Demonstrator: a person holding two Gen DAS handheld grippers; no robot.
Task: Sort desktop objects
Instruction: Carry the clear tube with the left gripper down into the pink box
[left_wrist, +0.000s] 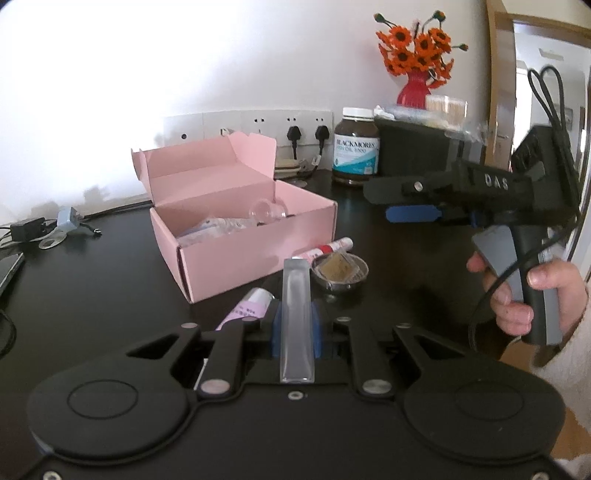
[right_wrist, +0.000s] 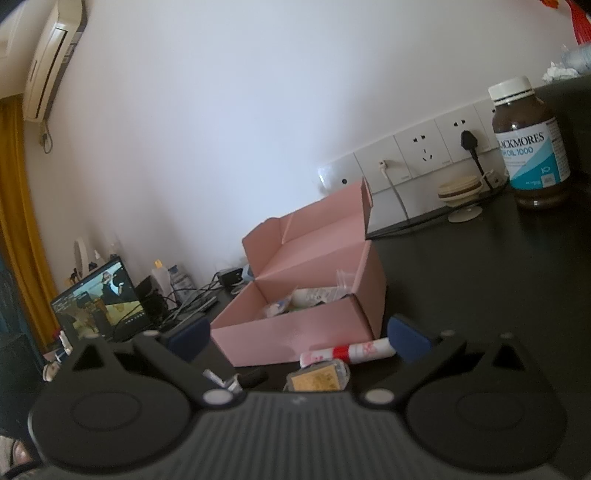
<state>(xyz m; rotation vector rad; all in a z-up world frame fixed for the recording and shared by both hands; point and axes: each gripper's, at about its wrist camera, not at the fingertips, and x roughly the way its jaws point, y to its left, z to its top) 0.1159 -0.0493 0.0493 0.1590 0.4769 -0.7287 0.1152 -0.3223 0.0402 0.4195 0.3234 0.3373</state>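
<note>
Pink cardboard box (left_wrist: 243, 225) already holds a few clear packets, but you still have a red-and-white tube (left_wrist: 325, 249), a small round dish (left_wrist: 340, 273) and a pink-labelled tube (left_wrist: 247, 306) just in front of it. Your left gripper (left_wrist: 295, 325) is clamped on a clear plastic strip (left_wrist: 295, 314), its long axis pointing toward the box. Your right gripper (right_wrist: 299, 339) stands wide and empty.

Your open pink cardboard box (left_wrist: 258, 236) sits mid-desk on the black desk (left_wrist: 92, 280); the brown glass supplement bottle (left_wrist: 355, 147) stands behind it to the right, the small round metal dish (left_wrist: 340, 271) just before it.
</note>
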